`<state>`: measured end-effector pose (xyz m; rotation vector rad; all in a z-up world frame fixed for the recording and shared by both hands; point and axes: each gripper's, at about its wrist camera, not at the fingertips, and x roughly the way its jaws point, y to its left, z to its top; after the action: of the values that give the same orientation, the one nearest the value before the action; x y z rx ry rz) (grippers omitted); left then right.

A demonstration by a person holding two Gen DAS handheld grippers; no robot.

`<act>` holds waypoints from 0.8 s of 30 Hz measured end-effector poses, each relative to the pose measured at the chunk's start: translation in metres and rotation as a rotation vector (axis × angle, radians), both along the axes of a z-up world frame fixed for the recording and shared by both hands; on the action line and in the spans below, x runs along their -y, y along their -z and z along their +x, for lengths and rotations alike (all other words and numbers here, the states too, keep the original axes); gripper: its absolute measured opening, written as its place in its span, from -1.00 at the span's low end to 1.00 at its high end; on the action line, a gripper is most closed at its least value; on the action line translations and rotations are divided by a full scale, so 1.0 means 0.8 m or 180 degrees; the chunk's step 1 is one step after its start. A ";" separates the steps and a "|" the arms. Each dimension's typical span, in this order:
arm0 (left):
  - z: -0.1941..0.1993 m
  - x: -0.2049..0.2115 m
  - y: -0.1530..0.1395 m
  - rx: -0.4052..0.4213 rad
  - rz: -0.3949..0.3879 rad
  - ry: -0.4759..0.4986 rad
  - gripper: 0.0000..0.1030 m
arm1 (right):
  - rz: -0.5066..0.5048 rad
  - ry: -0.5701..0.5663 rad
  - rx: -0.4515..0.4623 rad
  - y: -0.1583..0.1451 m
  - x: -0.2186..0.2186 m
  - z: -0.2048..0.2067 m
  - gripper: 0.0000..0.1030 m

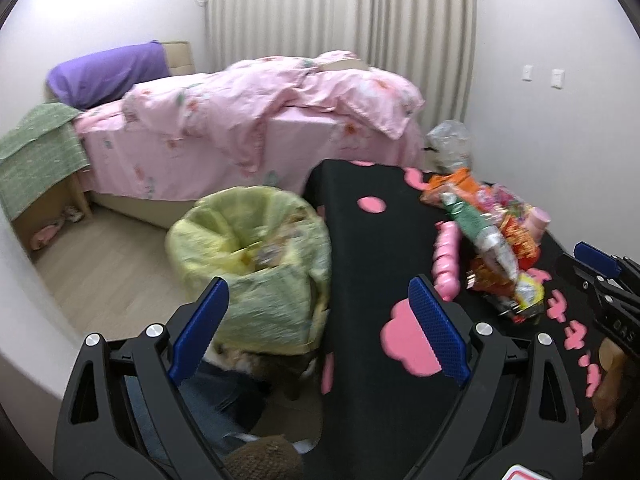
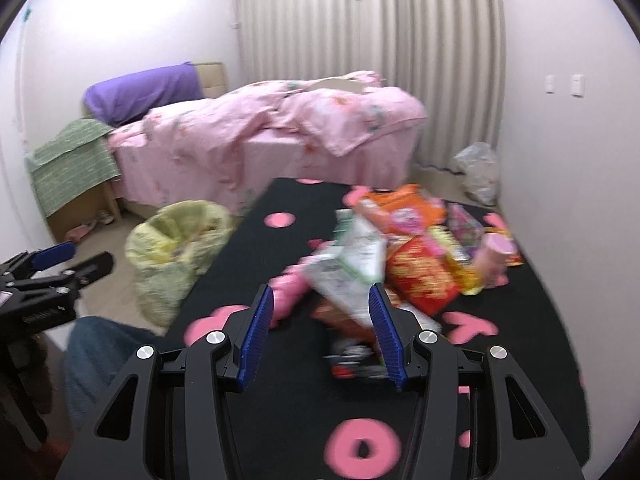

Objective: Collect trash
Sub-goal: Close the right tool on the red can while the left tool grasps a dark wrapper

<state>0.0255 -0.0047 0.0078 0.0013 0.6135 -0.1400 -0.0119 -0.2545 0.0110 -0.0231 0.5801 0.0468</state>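
A bin lined with a yellow bag point(image 1: 256, 256) stands on the floor left of a black table with pink shapes point(image 1: 372, 248); it also shows in the right wrist view point(image 2: 176, 248). A heap of snack wrappers point(image 1: 496, 248) lies on the table's right side, with a crushed bottle with a green label point(image 1: 480, 224) and a pink object point(image 1: 446, 260). My left gripper point(image 1: 320, 304) is open and empty, between bin and table edge. My right gripper point(image 2: 320, 312) is open, its blue pads on either side of the near wrappers point(image 2: 352, 272) of the heap, blurred.
A bed with pink bedding point(image 1: 248, 120) and a purple pillow point(image 1: 108, 72) stands behind. A clear plastic bag point(image 2: 478, 172) lies on the floor by the right wall. A pink cup point(image 2: 496, 256) sits in the heap. A denim-clad leg point(image 2: 104, 352) is at lower left.
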 end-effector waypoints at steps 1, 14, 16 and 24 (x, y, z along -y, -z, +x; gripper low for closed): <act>0.006 0.007 0.001 0.0000 -0.0014 0.0070 0.69 | -0.0018 0.0087 0.0021 -0.001 0.011 0.000 -0.08; 0.065 0.103 0.035 -0.0314 -0.0102 0.0733 0.76 | 0.0052 -0.0038 -0.0226 0.033 0.120 0.022 -0.08; 0.071 0.111 0.042 -0.0416 -0.0092 0.0727 0.76 | 0.0168 -0.0243 -0.0367 0.047 0.123 0.029 -0.08; 0.084 0.096 0.062 -0.0669 -0.0196 0.0567 0.61 | 0.0201 -0.0932 -0.0796 0.101 0.075 0.044 -0.08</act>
<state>0.0925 -0.0817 -0.0418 -0.0187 0.8189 -0.3345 0.0235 -0.3145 -0.0695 -0.0409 0.8216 0.3565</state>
